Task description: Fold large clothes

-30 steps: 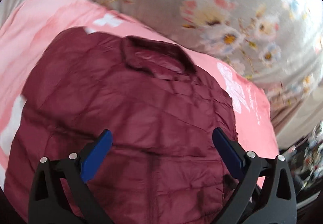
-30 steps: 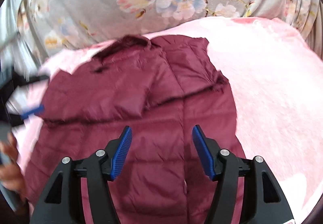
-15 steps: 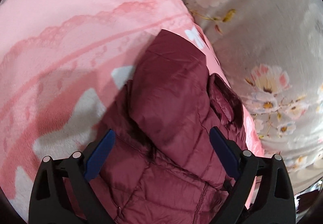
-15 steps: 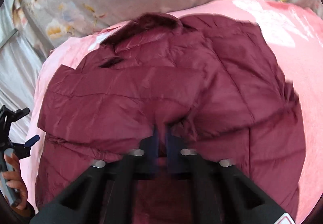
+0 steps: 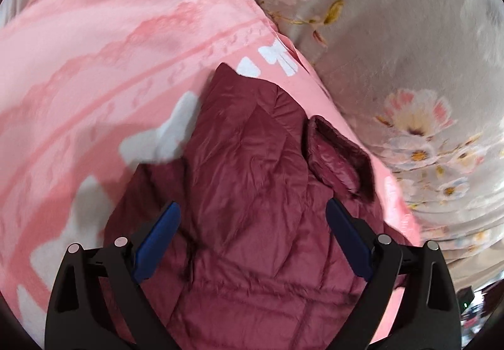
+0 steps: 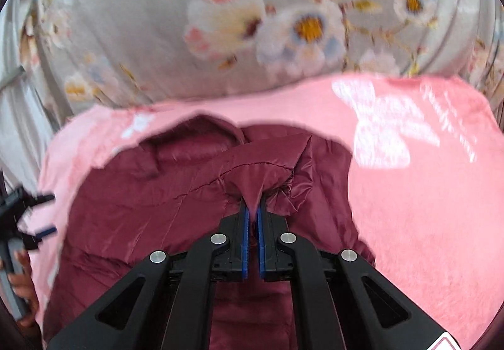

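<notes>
Pink blanket [image 6: 425, 208] under maroon jacket [image 6: 141, 208]; my right gripper [image 6: 253, 208] pinching jacket fold, left gripper [image 5: 252, 217] spread wide above it

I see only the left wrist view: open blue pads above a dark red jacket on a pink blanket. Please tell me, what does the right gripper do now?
Observer: The right gripper is shut on a pinch of the jacket, and the fabric rises into a small peak at its tips.
Operator: Where on the jacket is this pinch?
Observer: Near the middle, just on the near side of the collar.
Operator: Is the left gripper visible from there?
Observer: Yes, the left gripper shows at the left edge, open, over the pink blanket beside the jacket, with a hand on its handle.
</notes>
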`<state>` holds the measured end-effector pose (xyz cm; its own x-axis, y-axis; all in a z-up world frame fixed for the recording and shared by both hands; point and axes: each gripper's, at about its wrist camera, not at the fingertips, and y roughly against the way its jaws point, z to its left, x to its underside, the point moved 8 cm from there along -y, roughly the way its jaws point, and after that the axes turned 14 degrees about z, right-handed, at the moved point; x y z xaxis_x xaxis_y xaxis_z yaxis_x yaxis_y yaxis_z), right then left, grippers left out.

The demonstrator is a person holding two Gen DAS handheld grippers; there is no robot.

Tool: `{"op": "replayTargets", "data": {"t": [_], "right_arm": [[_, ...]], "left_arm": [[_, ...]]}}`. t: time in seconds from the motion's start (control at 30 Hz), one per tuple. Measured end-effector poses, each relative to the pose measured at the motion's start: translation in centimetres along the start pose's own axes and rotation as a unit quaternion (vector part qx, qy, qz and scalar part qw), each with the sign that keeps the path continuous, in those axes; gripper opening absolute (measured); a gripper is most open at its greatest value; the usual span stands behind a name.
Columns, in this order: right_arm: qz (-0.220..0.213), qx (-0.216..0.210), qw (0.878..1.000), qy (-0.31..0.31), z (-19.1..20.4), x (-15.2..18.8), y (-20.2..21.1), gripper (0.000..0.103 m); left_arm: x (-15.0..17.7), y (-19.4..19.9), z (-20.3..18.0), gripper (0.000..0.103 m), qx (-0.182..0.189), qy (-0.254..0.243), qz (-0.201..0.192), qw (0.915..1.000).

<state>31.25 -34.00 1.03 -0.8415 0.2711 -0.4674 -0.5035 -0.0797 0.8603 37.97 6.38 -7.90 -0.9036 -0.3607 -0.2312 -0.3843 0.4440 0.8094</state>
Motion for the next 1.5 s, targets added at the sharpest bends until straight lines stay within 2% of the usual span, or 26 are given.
{"op": "replayTargets", "data": {"t": [0.07, 0.1, 0.13, 0.2, 0.27, 0.4, 0.53, 0.67, 0.73, 0.77, 0.8, 0.83, 0.93, 0.97, 1.07, 1.13, 1.2, 1.3, 1.4, 1.5], "right_arm": [[0.017, 0.009, 1.000, -0.002, -0.8, 1.1, -1.9, 0.004], [0.022, 0.013, 1.000, -0.003, -1.2, 1.6, -2.5, 0.004], [0.029, 0.016, 0.999, -0.004, -1.5, 2.0, -3.3, 0.004], [0.045, 0.018, 0.999, -0.009, -2.1, 3.1, -4.8, 0.004], [0.058, 0.017, 0.998, -0.009, -2.4, 4.1, -6.0, 0.004], [0.063, 0.023, 0.998, -0.002, -2.3, 5.5, -7.0, 0.004], [0.066, 0.022, 0.998, -0.009, -2.5, 5.7, -7.5, 0.003], [0.071, 0.002, 0.997, -0.022, -2.9, 5.7, -7.1, 0.003], [0.074, 0.002, 0.997, -0.029, -3.2, 5.8, -6.1, 0.007], [0.073, 0.003, 0.997, -0.036, -3.5, 5.9, -5.3, 0.014], [0.067, 0.012, 0.996, -0.049, -4.1, 6.0, -4.0, 0.027], [0.053, 0.025, 0.996, -0.060, -4.7, 5.8, -2.8, 0.033], [-0.002, 0.054, 0.996, -0.067, -4.7, 4.0, 0.7, 0.035], [-0.011, 0.043, 0.997, -0.058, -3.5, 3.1, 1.1, 0.035], [-0.006, 0.012, 1.000, -0.015, 0.7, 1.2, 0.0, 0.035], [0.007, 0.011, 0.999, 0.032, 4.1, 0.6, -2.2, 0.035], [0.021, 0.021, 0.998, 0.057, 5.8, 0.8, -4.4, 0.035], [0.043, 0.026, 0.997, 0.063, 6.4, 1.7, -7.3, 0.035], [0.056, 0.020, 0.997, 0.052, 5.7, 3.1, -9.5, 0.034], [0.058, 0.004, 0.998, 0.040, 5.5, 3.4, -9.6, 0.034]], "left_arm": [[-0.8, -1.5, 0.0, 0.087, -0.059, -0.014, -0.012, 0.9981], [-0.9, -2.1, 0.1, 0.076, -0.083, -0.023, -0.017, 0.9961], [-1.1, -3.1, 0.4, 0.072, -0.121, -0.037, -0.020, 0.9918], [-0.9, -5.0, 1.3, 0.068, -0.166, -0.052, -0.008, 0.9847], [-0.5, -6.3, 2.5, 0.070, -0.176, -0.052, 0.002, 0.9831], [0.0, -6.7, 3.0, 0.072, -0.192, -0.075, -0.021, 0.9783], [0.9, -7.2, 2.6, 0.074, -0.241, -0.113, -0.047, 0.9628], [0.7, -7.2, 2.5, 0.076, -0.249, -0.116, -0.046, 0.9603], [0.9, -6.5, 2.3, 0.076, -0.259, -0.125, -0.045, 0.9565], [1.2, -5.6, 2.0, 0.076, -0.265, -0.135, -0.045, 0.9536], [1.4, -4.6, 1.7, 0.075, -0.264, -0.145, -0.049, 0.9522], [1.6, -3.7, 1.3, 0.075, -0.263, -0.152, -0.055, 0.9512], [1.3, -0.7, -1.6, 0.081, -0.251, -0.177, -0.084, 0.9479], [1.1, -0.3, -3.1, 0.084, -0.243, -0.184, -0.087, 0.9486], [0.9, -1.6, -6.8, 0.088, -0.218, -0.201, -0.074, 0.9523], [1.1, -3.7, -8.0, 0.088, -0.226, -0.212, -0.060, 0.9489], [1.6, -6.4, -8.5, 0.088, -0.244, -0.225, -0.045, 0.9424], [2.5, -8.8, -7.7, 0.088, -0.264, -0.229, -0.037, 0.9364], [3.1, -10.9, -5.8, 0.091, -0.262, -0.217, -0.022, 0.9401], [3.3, -11.1, -5.1, 0.095, -0.256, -0.216, -0.034, 0.9417]]}}
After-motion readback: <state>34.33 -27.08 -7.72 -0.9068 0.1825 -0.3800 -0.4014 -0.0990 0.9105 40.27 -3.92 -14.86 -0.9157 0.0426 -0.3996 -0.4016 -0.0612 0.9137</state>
